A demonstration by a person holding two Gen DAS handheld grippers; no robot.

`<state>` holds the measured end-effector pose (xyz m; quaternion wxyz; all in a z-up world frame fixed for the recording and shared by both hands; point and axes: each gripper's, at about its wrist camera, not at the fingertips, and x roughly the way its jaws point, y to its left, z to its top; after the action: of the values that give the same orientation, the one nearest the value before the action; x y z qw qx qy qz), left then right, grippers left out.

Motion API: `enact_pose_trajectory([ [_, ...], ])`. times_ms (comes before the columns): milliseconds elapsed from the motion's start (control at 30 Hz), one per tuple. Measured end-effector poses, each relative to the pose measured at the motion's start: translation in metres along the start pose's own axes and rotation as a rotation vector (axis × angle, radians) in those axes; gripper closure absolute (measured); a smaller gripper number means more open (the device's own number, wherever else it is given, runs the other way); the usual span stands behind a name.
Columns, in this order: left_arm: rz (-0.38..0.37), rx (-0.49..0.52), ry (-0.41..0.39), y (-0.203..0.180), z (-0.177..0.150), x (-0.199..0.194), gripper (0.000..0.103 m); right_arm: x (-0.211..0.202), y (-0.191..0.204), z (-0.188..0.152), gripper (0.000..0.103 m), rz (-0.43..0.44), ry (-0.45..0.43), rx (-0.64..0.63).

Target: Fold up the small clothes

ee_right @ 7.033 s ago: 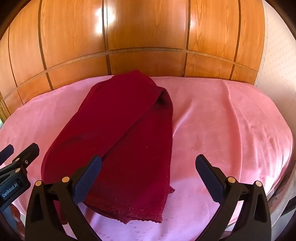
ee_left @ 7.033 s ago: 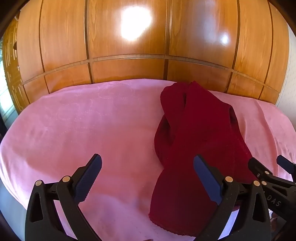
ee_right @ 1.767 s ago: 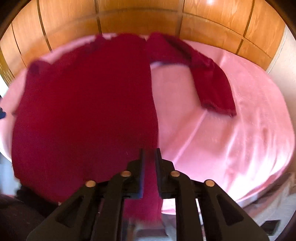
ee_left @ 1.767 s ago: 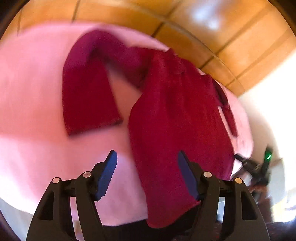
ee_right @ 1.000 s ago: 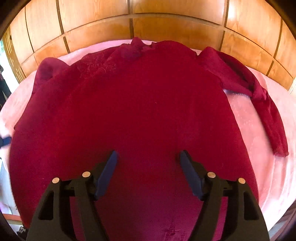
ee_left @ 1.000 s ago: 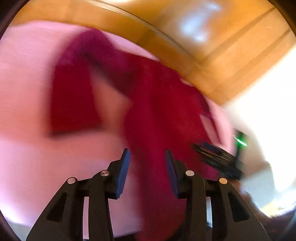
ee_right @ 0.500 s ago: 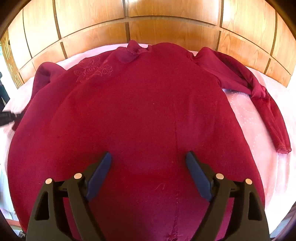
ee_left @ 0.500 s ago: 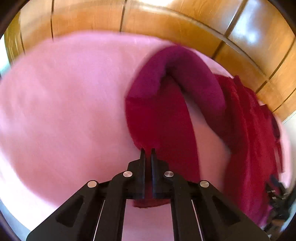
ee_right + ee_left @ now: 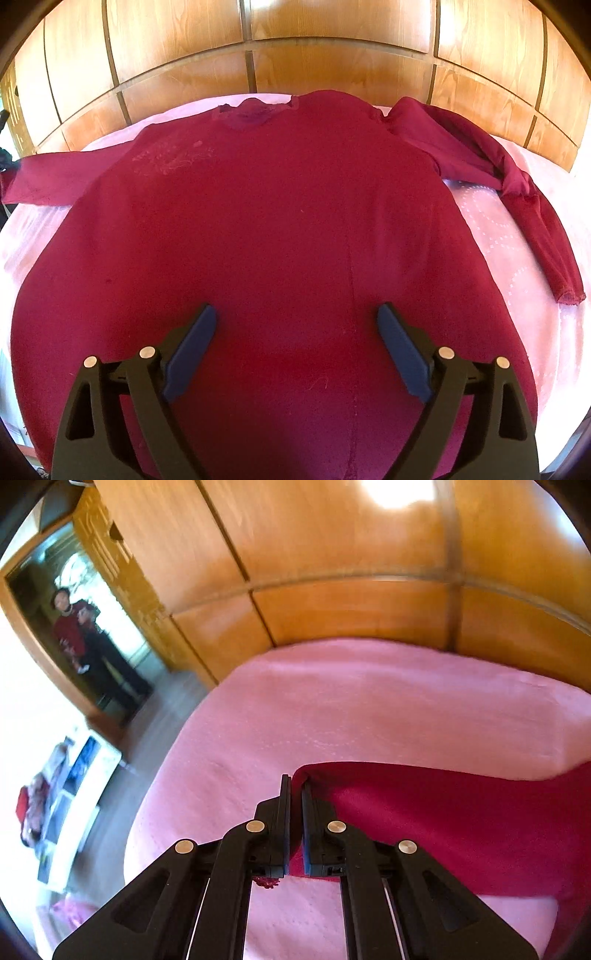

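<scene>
Left gripper: jaws clamped on a red sleeve cuff, pointing to 12 o'clock
Right gripper: jaws spread wide, holding nothing

Sweater hem cut off at bottom edge, left cuff hidden between gripper pads

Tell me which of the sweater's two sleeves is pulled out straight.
The left sleeve: it stretches flat sideways, its cuff pinched in the left gripper. The right sleeve lies bent and bunched.
</scene>
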<state>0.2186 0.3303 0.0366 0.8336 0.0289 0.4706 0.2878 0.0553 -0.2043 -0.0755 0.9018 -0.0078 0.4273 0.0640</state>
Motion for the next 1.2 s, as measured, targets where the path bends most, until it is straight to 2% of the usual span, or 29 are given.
enact_pose_trajectory([
  [67,0.012,0.005,0.059,-0.009,0.002,0.011,0.095,0.000,0.000,0.001,0.014,-0.001,0.005,-0.003],
  [167,-0.050,-0.005,0.030,-0.018,-0.010,0.007,0.071,0.000,0.001,0.003,0.014,-0.009,0.019,-0.006],
  [200,-0.069,-0.005,0.017,-0.021,-0.016,0.002,0.059,0.000,0.004,0.007,0.014,-0.026,0.038,-0.013],
  [233,-0.101,-0.010,0.000,-0.021,-0.026,-0.006,0.056,-0.002,0.008,0.010,0.015,-0.038,0.050,-0.027],
  [267,-0.139,-0.015,-0.009,-0.021,-0.038,-0.015,0.056,-0.005,0.014,0.015,0.024,-0.032,0.059,-0.044],
  [333,-0.251,-0.019,-0.017,-0.025,-0.060,-0.032,0.056,-0.012,0.027,0.022,0.036,0.038,0.072,-0.060],
  [367,-0.283,-0.015,-0.023,-0.027,-0.068,-0.039,0.056,-0.017,0.036,0.025,0.037,0.089,0.073,-0.063],
  [467,-0.421,0.030,-0.039,-0.037,-0.109,-0.063,0.056,-0.032,0.082,0.032,0.037,0.274,0.082,-0.125],
  [500,-0.454,0.038,-0.033,-0.043,-0.119,-0.068,0.056,-0.036,0.105,0.032,0.037,0.365,0.104,-0.146],
  [600,-0.564,0.048,0.007,-0.051,-0.152,-0.076,0.056,-0.037,0.155,0.026,0.032,0.490,0.147,-0.225],
  [667,-0.622,0.056,0.028,-0.053,-0.173,-0.080,0.056,-0.026,0.195,0.014,0.032,0.437,0.190,-0.347],
  [700,-0.648,0.060,0.034,-0.056,-0.183,-0.087,0.056,-0.019,0.210,0.007,0.039,0.383,0.203,-0.412],
  [733,-0.675,0.067,0.038,-0.056,-0.193,-0.091,0.056,-0.009,0.222,-0.003,0.062,0.298,0.207,-0.485],
  [767,-0.695,0.073,0.038,-0.057,-0.199,-0.093,0.056,-0.005,0.225,-0.009,0.068,0.255,0.186,-0.515],
  [800,-0.722,0.079,0.038,-0.057,-0.205,-0.096,0.056,-0.007,0.220,-0.007,0.073,0.278,0.180,-0.487],
  [833,-0.767,0.085,0.039,-0.055,-0.213,-0.100,0.056,-0.009,0.210,-0.001,0.087,0.319,0.189,-0.433],
  [867,-0.825,0.090,0.040,-0.054,-0.222,-0.107,0.056,-0.011,0.196,0.006,0.088,0.397,0.204,-0.349],
  [933,-0.956,0.097,0.048,-0.052,-0.237,-0.118,0.056,-0.010,0.151,0.024,0.089,0.615,0.236,-0.106],
  [967,-1.023,0.105,0.053,-0.054,-0.245,-0.123,0.052,-0.007,0.127,0.029,0.089,0.686,0.242,0.007],
  [1033,-1.151,0.116,0.064,-0.061,-0.259,-0.131,0.032,0.000,0.098,0.030,0.089,0.750,0.248,0.122],
  [1100,-1.228,0.113,0.081,-0.071,-0.268,-0.135,0.030,0.013,0.079,0.023,0.089,0.810,0.272,0.217],
  [1200,-1.340,0.065,0.155,-0.096,-0.277,-0.131,0.030,0.026,0.071,0.011,0.089,0.867,0.300,0.300],
])
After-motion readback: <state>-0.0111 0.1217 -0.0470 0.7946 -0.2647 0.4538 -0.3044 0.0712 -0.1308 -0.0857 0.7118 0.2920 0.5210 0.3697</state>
